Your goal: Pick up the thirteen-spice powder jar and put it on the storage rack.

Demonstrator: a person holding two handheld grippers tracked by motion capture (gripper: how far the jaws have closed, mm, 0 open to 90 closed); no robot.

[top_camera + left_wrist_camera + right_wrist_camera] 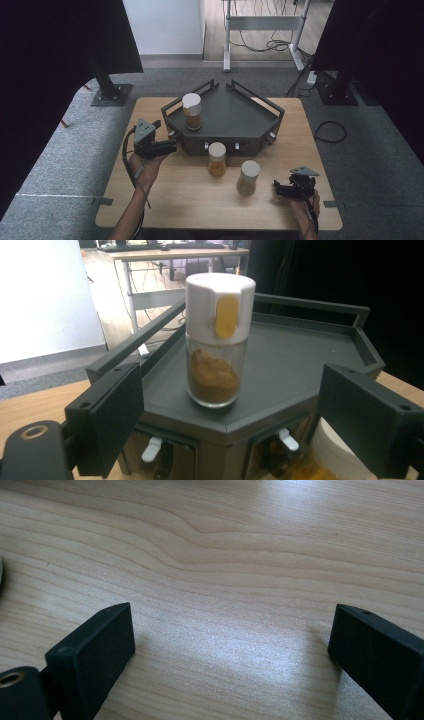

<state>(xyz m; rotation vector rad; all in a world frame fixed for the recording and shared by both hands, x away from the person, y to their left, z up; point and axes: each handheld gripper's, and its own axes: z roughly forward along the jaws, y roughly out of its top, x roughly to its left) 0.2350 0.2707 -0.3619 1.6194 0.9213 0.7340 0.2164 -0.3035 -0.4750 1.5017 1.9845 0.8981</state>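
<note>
One upright spice jar point(217, 340) before the spread, empty left hand-held gripper point(230, 425).

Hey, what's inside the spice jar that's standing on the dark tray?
The spice jar on the dark tray holds brown powder, heaped in the lower part of its glass. The white cap hides whatever lies above that.

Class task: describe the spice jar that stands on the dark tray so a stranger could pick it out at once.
Find the dark grey angular metal tray at the back of the light wooden table. Near its left corner stands a clear glass jar of brown powder with a white cap. It alone stands on the tray; the other two jars stand on the table.
</note>
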